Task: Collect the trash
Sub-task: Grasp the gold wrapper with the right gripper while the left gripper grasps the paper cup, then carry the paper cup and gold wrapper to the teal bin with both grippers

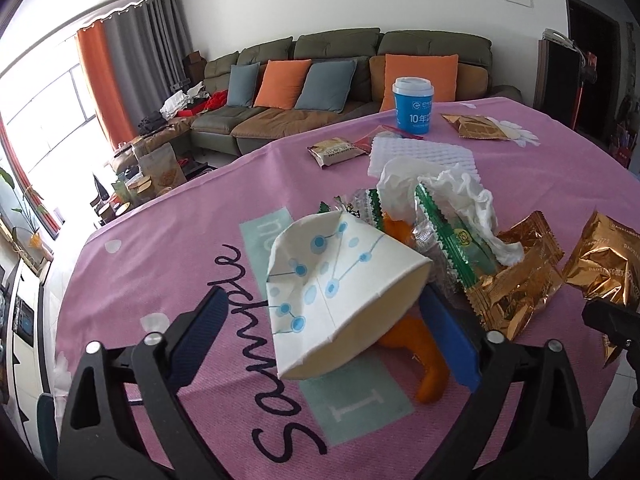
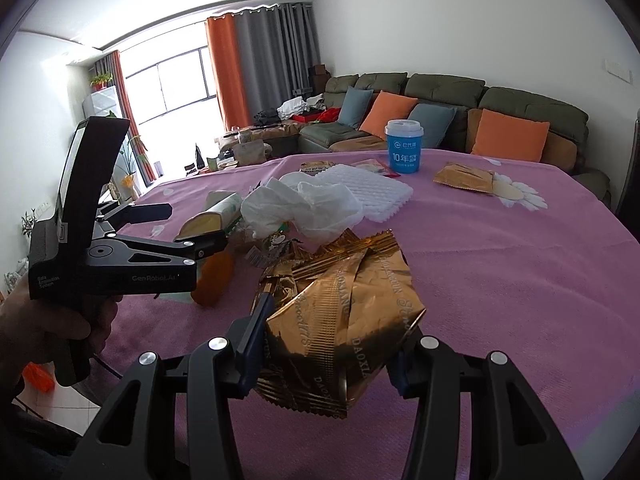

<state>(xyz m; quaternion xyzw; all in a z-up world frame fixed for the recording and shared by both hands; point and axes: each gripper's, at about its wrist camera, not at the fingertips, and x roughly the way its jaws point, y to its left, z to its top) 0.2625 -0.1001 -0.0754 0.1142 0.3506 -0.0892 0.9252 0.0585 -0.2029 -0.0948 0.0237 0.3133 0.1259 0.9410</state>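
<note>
A crushed white paper cup [image 1: 332, 296] with blue dots lies on its side on the pink tablecloth [image 1: 160, 264], over a piece of orange peel [image 1: 432, 364]. My left gripper [image 1: 326, 332] stands open around it. The right pad is at the cup's rim and the left pad is clear of it. Behind the cup is a heap of green wrappers [image 1: 444, 232], white tissue [image 1: 468, 196] and gold foil wrappers [image 1: 520, 280]. My right gripper [image 2: 336, 332] is shut on a crumpled gold foil wrapper [image 2: 352, 304], held just above the cloth. The right wrist view shows the left gripper [image 2: 188, 228] from the side at the cup [image 2: 218, 206].
A blue cup with a white lid [image 1: 412, 104] stands at the far side of the table. Near it lie a white foam mesh pad [image 1: 420, 156], a snack packet [image 1: 334, 150] and another gold wrapper [image 1: 476, 126]. A sofa with cushions [image 1: 320, 80] is beyond the table.
</note>
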